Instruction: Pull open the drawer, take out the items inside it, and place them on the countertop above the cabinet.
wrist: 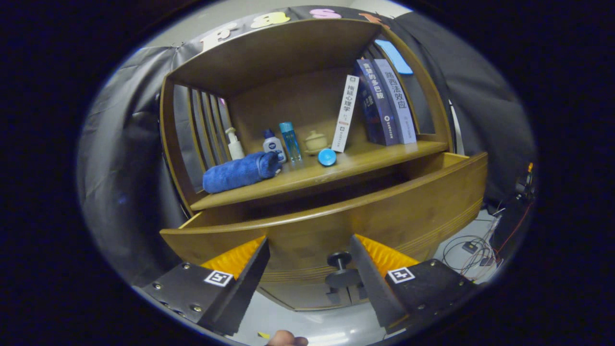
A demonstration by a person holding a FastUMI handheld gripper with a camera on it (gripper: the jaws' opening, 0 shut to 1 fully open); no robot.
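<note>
Hovering in front of the cabinet, the tool point(307, 269) faces the drawer point(336, 216), which already stands pulled out from under the desk point(336, 170) that tops the cabinet. Its two fingers point(250, 269) are spread well apart and clamp nothing; the drawer's dark knob point(340, 269) sits in the gap between them, closer to the right finger, and I cannot tell whether that finger touches it. The drawer's long axis runs crosswise to the fingers, its curved front panel just ahead of the tips and its open top rim above and beyond them. From this low angle the drawer's inside is hidden behind the front panel, so what lies in it cannot be made out. That is the relation the coming move turns on, by my judgement: whatever remains to be fetched lies up and over the panel, so the tool would have to rise above the rim and then dip down into the cavity. On the desk stand a rolled blue towel point(240, 172), a small white bottle point(273, 144), a clear blue bottle point(290, 140), a white pump bottle point(234, 144), a little cream pot point(315, 142), a blue cap point(327, 157) and a few books point(384, 103) leaning to one side. Free board shows along the front edge between the cap and the books.
</note>
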